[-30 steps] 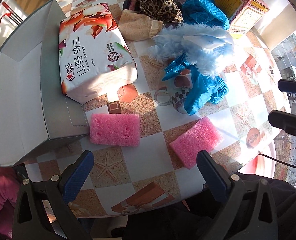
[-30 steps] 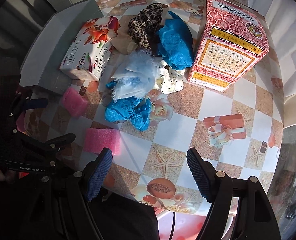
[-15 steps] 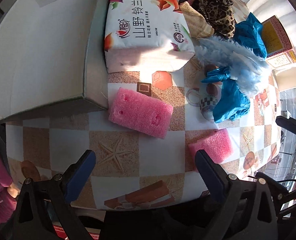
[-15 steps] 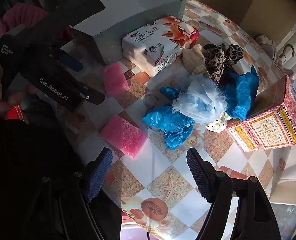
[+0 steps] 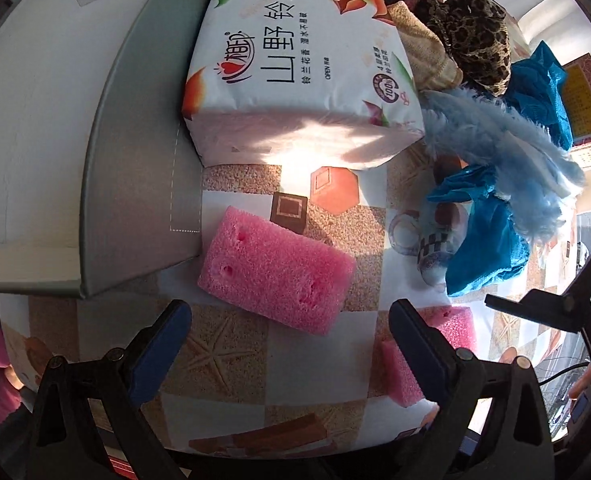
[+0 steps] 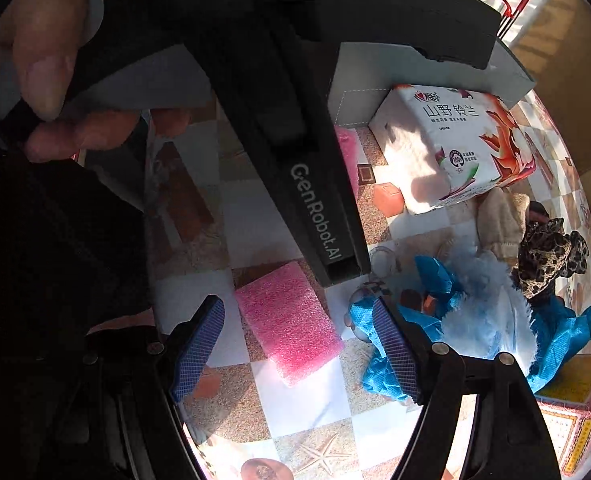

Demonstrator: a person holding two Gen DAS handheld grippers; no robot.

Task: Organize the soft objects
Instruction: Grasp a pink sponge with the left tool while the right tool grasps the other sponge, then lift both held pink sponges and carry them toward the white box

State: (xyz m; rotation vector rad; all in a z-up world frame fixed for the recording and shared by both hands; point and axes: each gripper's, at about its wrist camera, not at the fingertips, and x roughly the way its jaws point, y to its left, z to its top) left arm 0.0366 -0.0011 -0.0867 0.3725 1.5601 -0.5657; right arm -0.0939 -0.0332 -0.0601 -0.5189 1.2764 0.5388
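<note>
Two pink foam blocks are lying on the counter (image 5: 231, 396), one ahead of each pair of fingers. Both grippers have been closing in over the past second. The left gripper (image 5: 291, 344) is now hovering with its fingers spread wide and empty; the near foam block (image 5: 275, 272) is sitting just beyond the fingertips, roughly centred between them, beside the corner of the grey box (image 5: 95, 160). The right gripper (image 6: 299, 354) is also holding its fingers apart and empty, with the second foam block (image 6: 289, 326) lying between and just past the tips. The tissue pack (image 5: 295, 92) and the pile of blue cloths (image 5: 491, 248) are resting further out. Judged from this alignment, each gripper is setting up a grasp; neither block is yet in the box.
</note>
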